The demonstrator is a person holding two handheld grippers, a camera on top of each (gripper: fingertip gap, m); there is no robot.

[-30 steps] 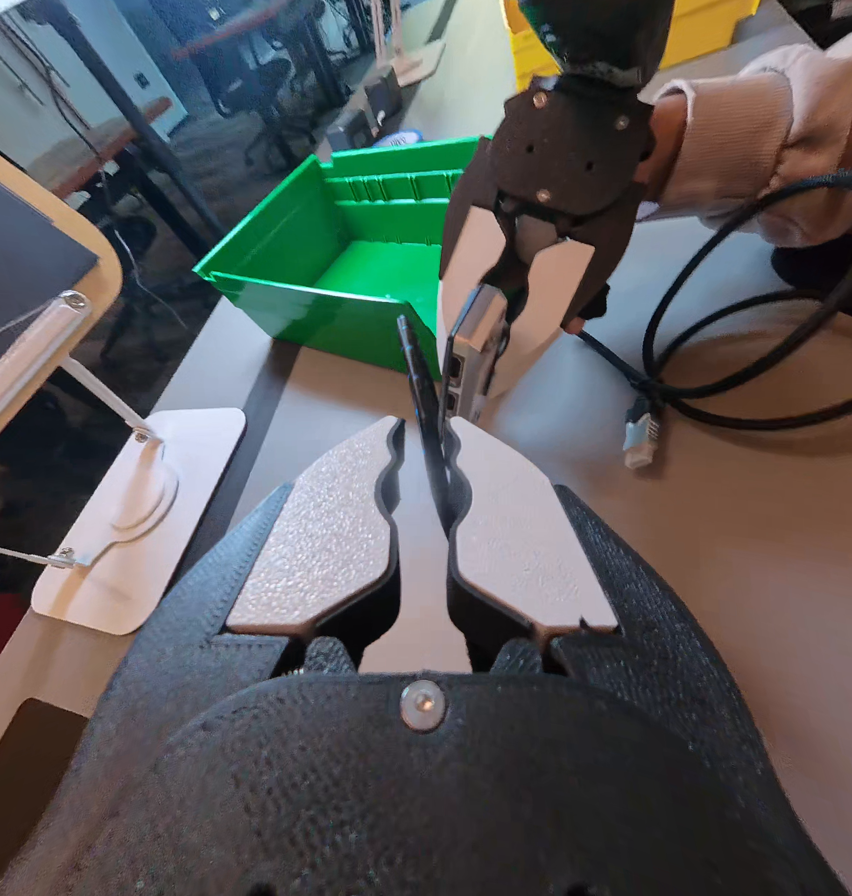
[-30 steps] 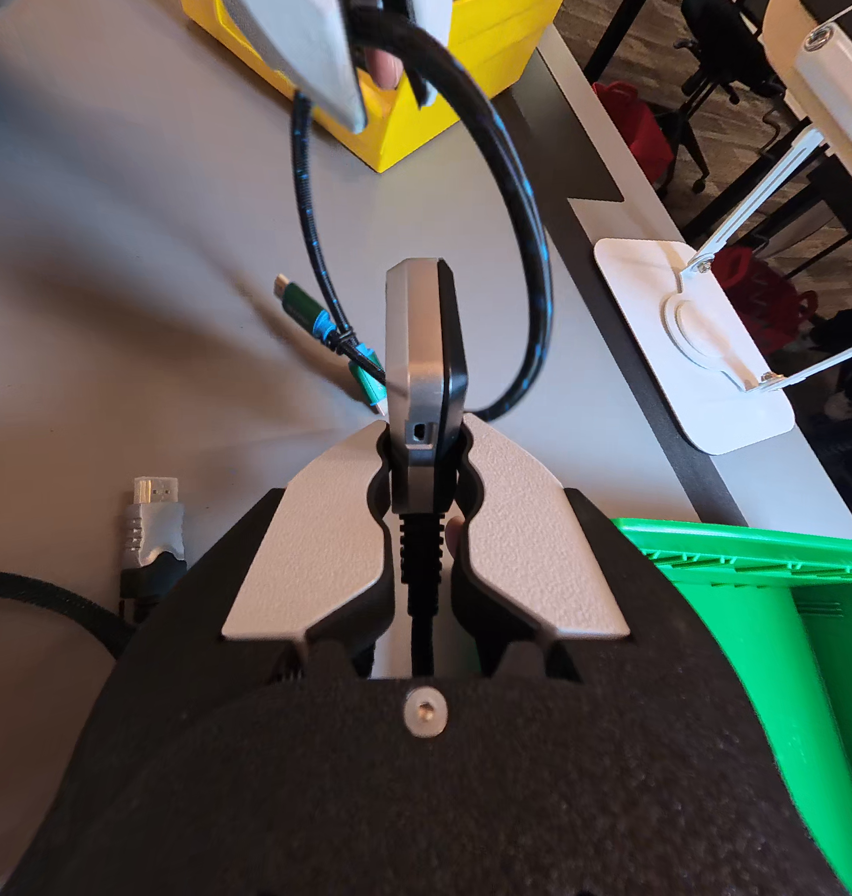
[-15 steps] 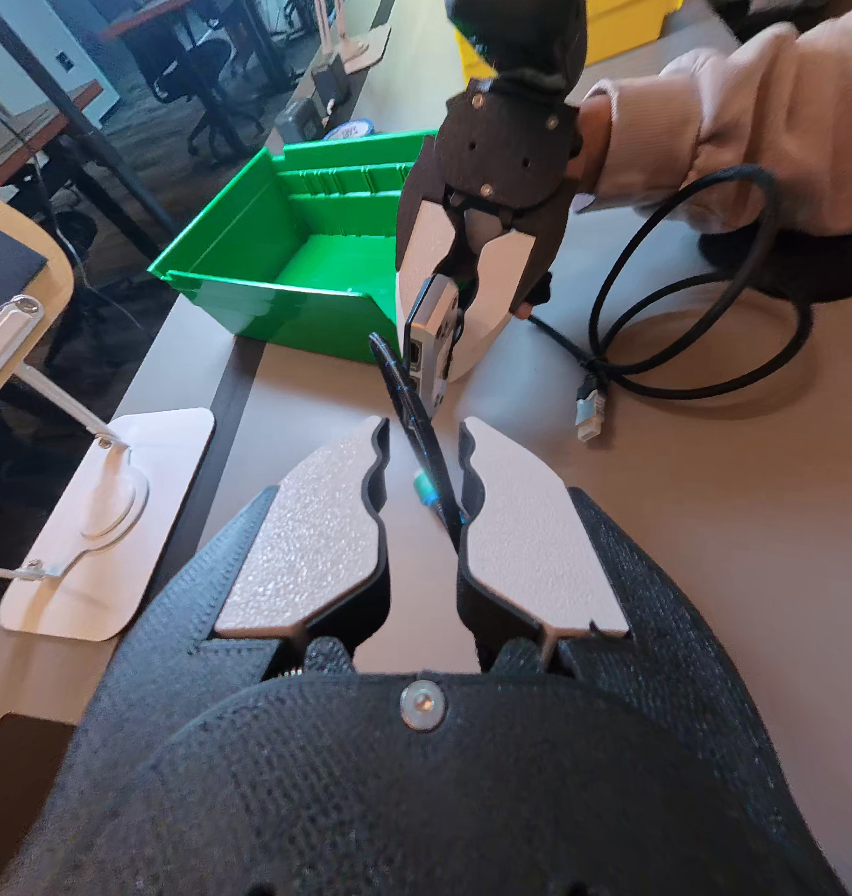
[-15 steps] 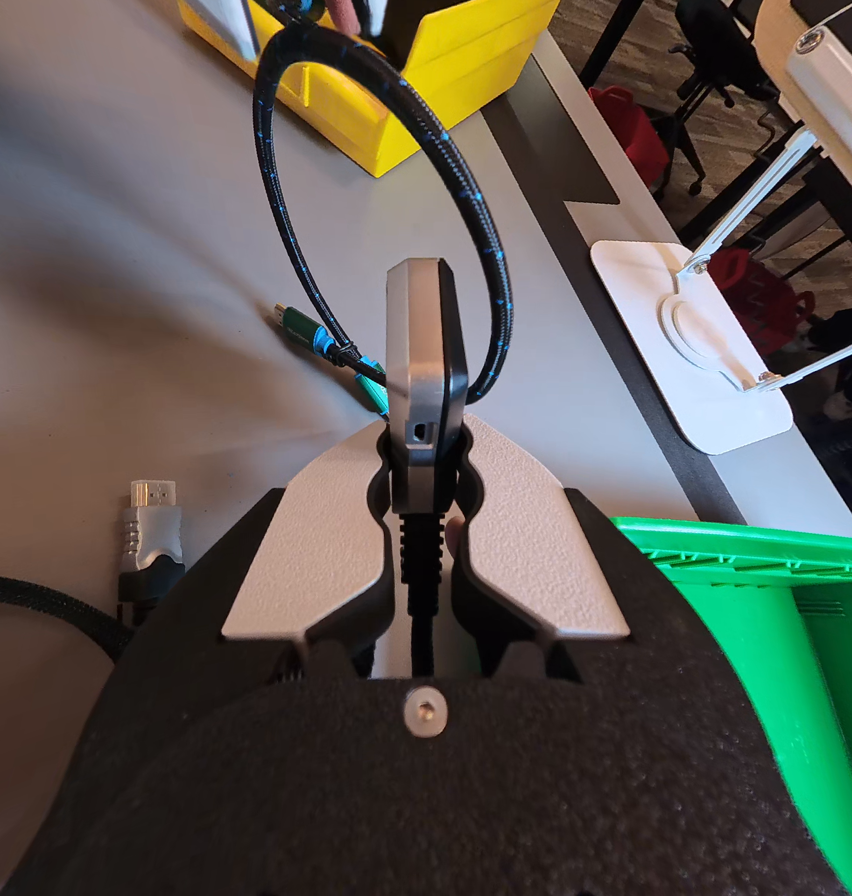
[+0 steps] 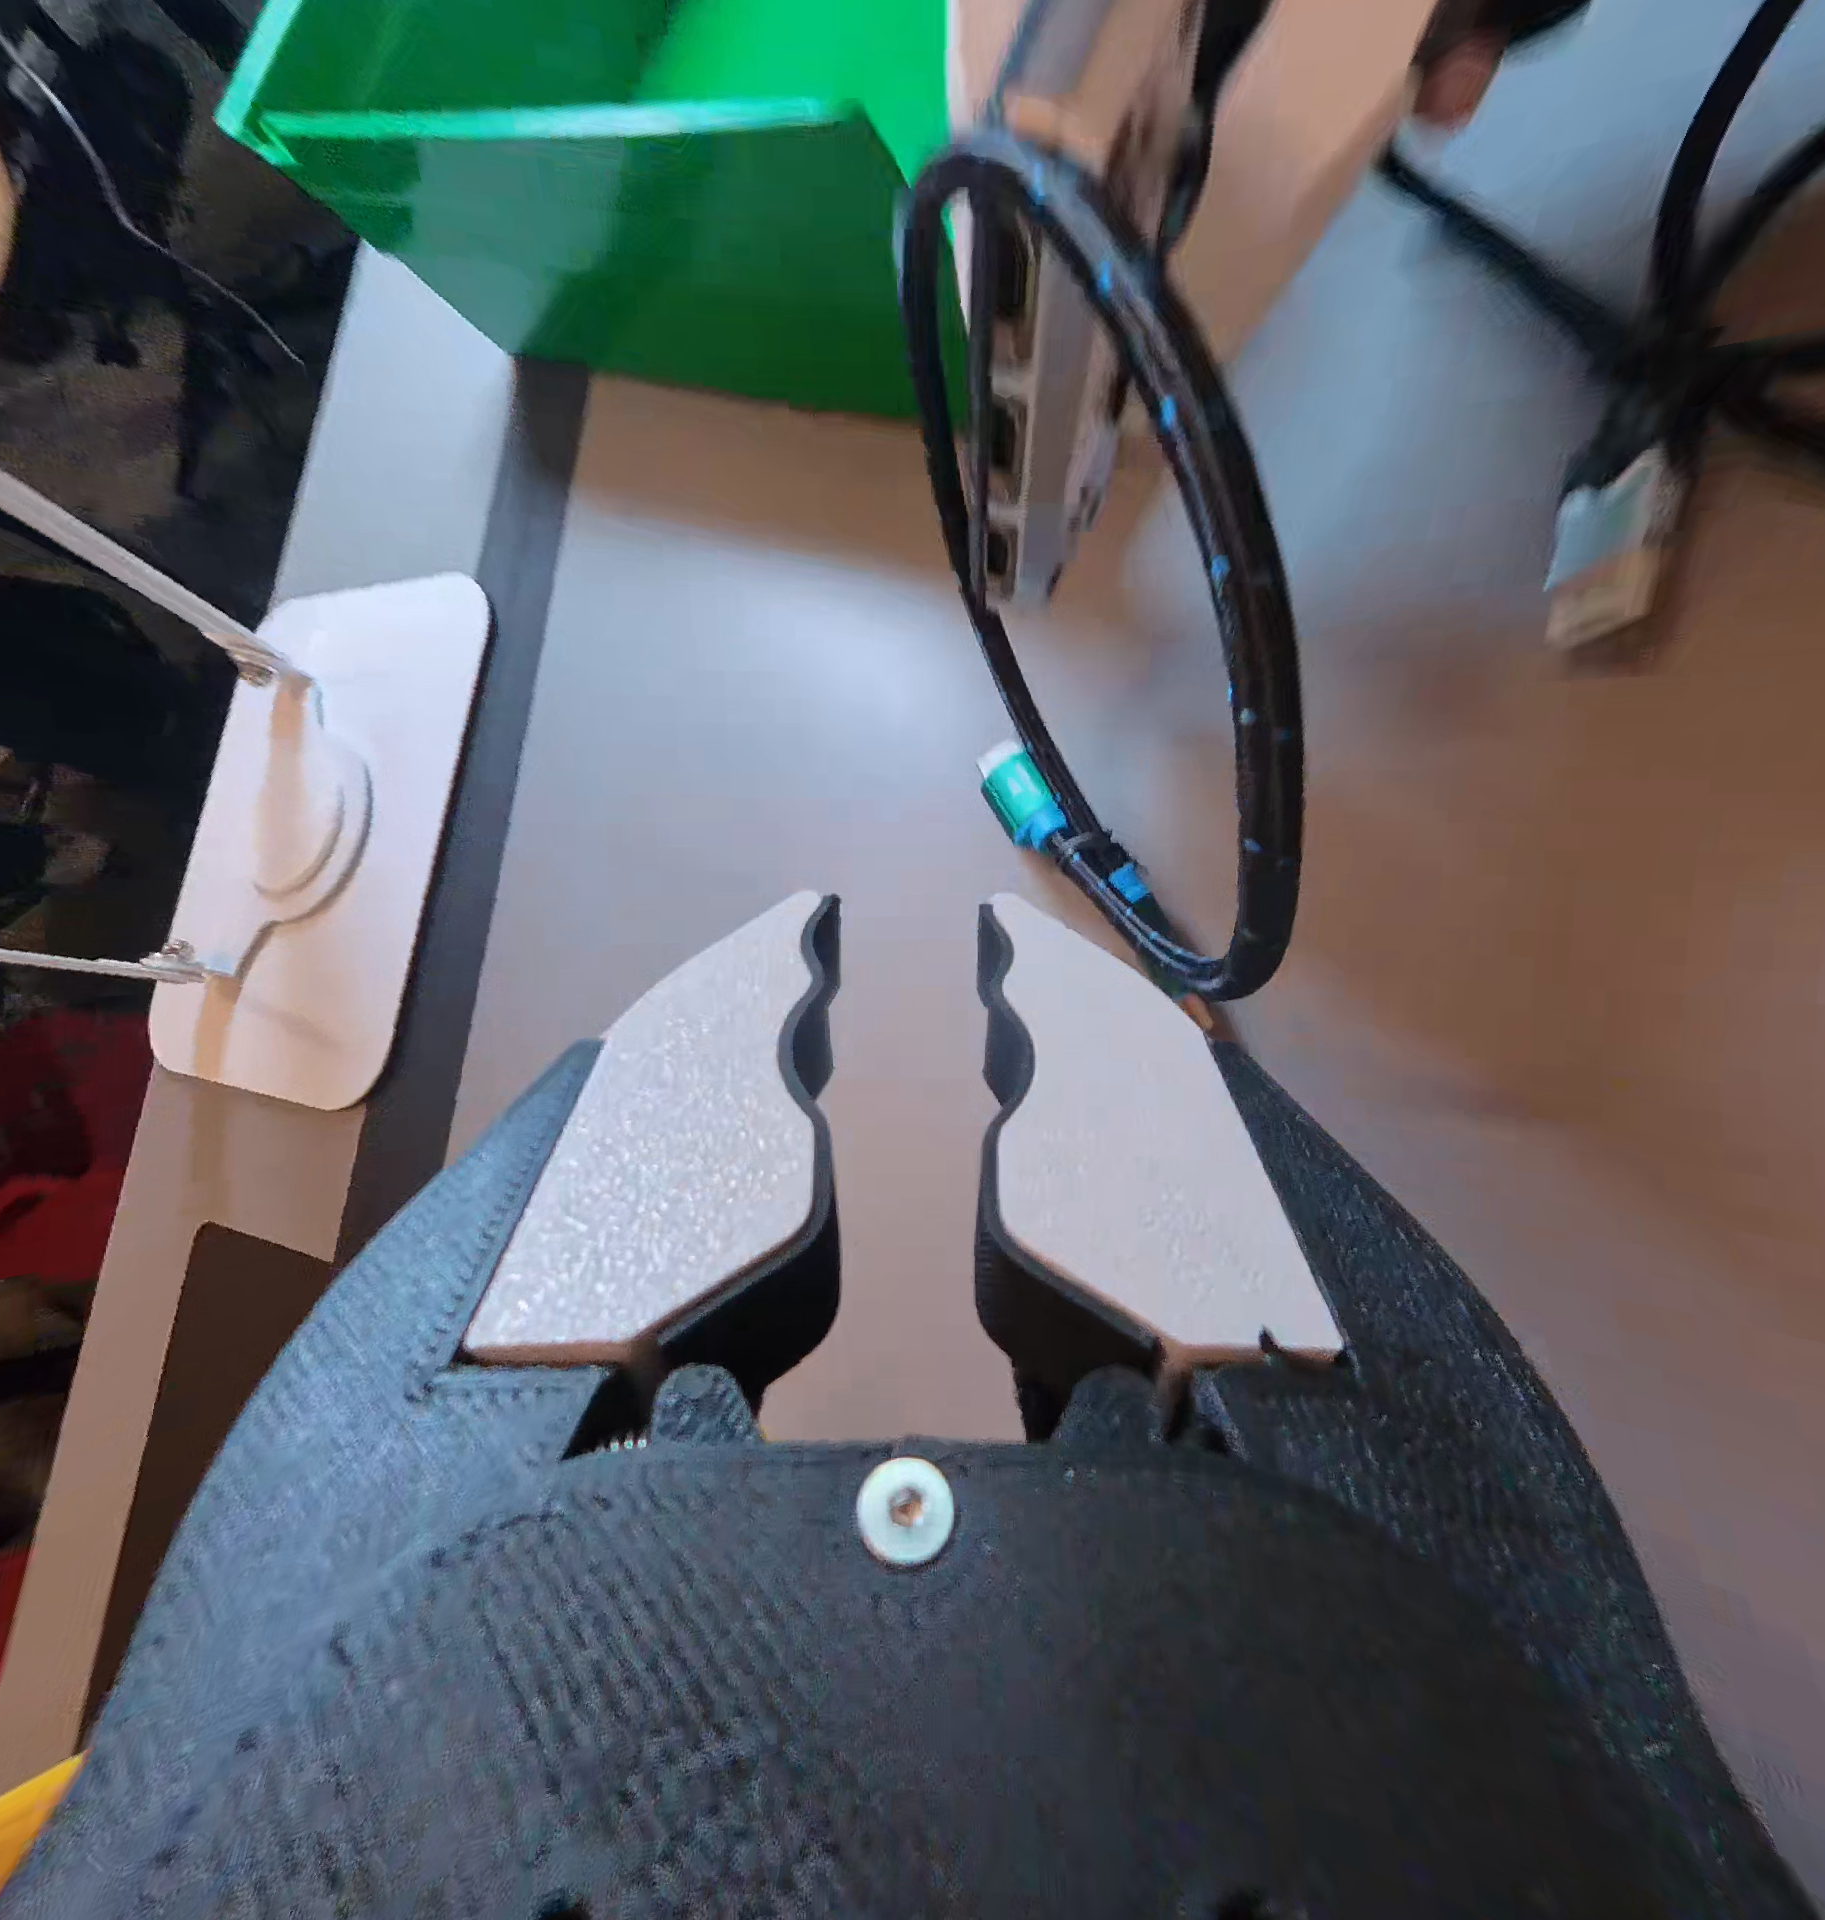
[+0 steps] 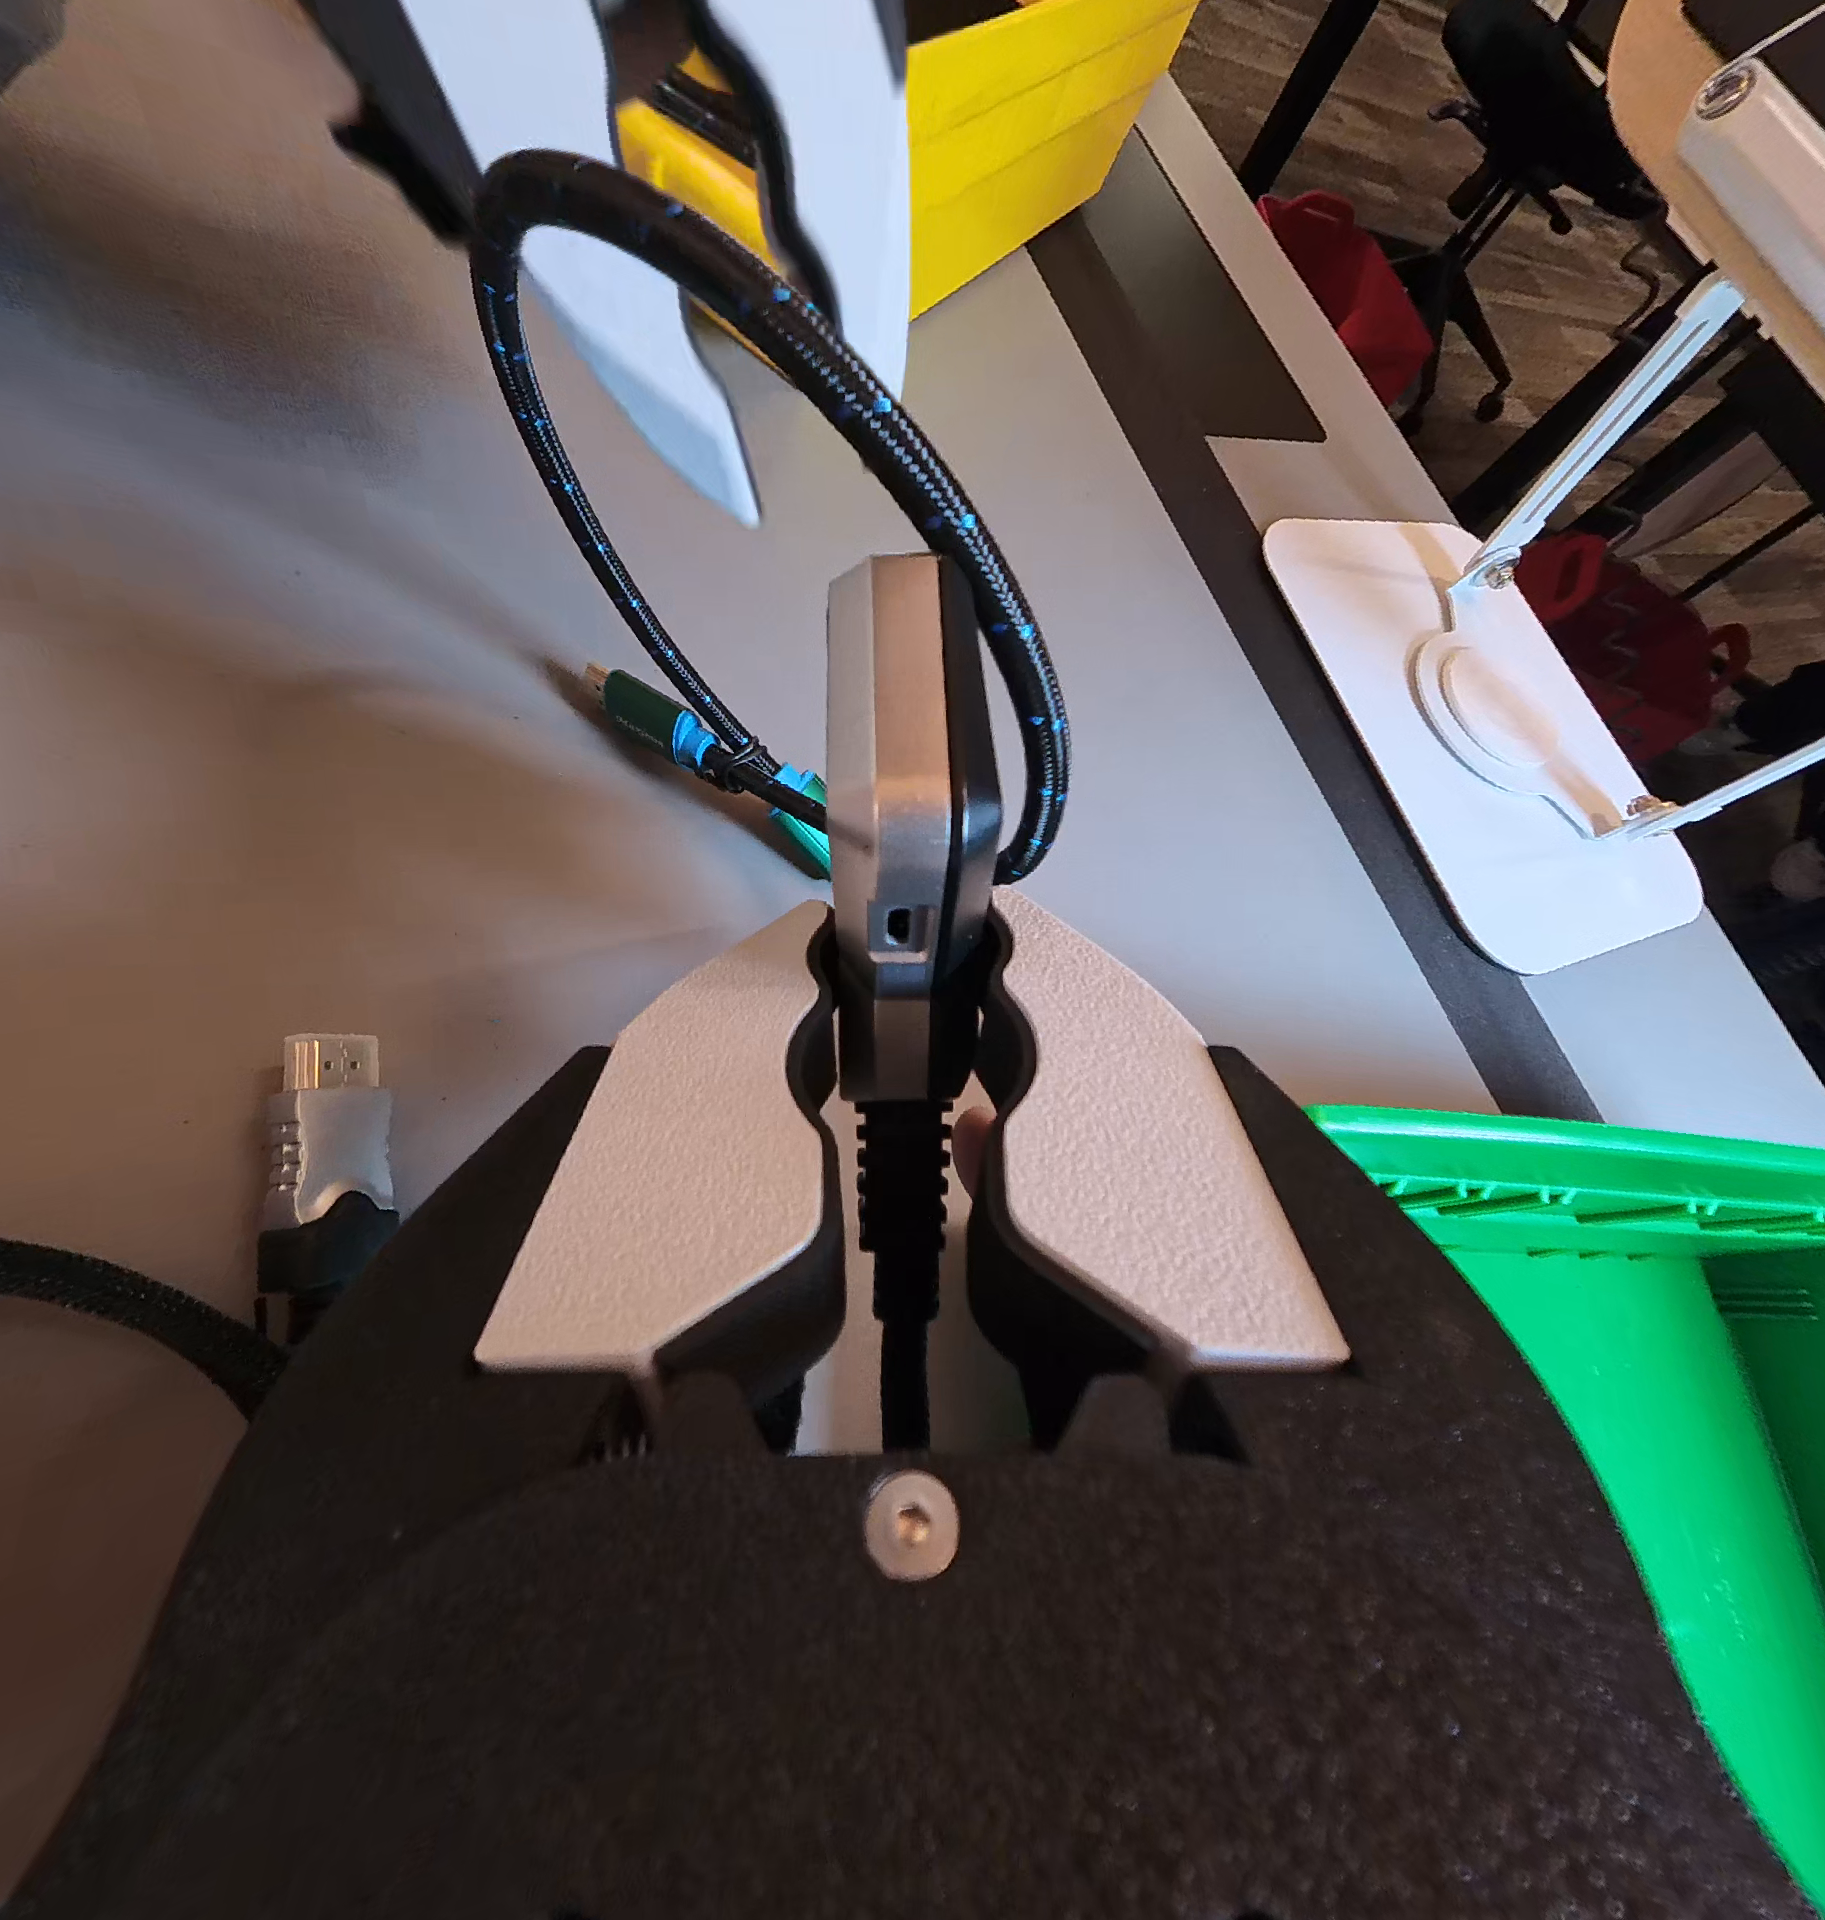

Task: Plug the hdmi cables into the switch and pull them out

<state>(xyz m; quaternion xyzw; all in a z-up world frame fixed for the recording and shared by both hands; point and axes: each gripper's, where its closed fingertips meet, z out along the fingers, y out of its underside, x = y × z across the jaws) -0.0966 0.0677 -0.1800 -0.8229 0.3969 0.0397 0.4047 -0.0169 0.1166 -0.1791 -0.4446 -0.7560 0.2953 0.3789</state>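
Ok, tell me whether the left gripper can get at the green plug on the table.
Probably yes: the left gripper is open and empty, and the green plug lies just ahead, with only table between.

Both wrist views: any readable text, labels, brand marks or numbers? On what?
green plug: a faint line of small print along its shell, too small to read.
switch: no marking seen on the faces that show.
silver plug: no writing to be made out.
Left wrist view: motion-blurred, nothing readable.
No other text is visible in either view.
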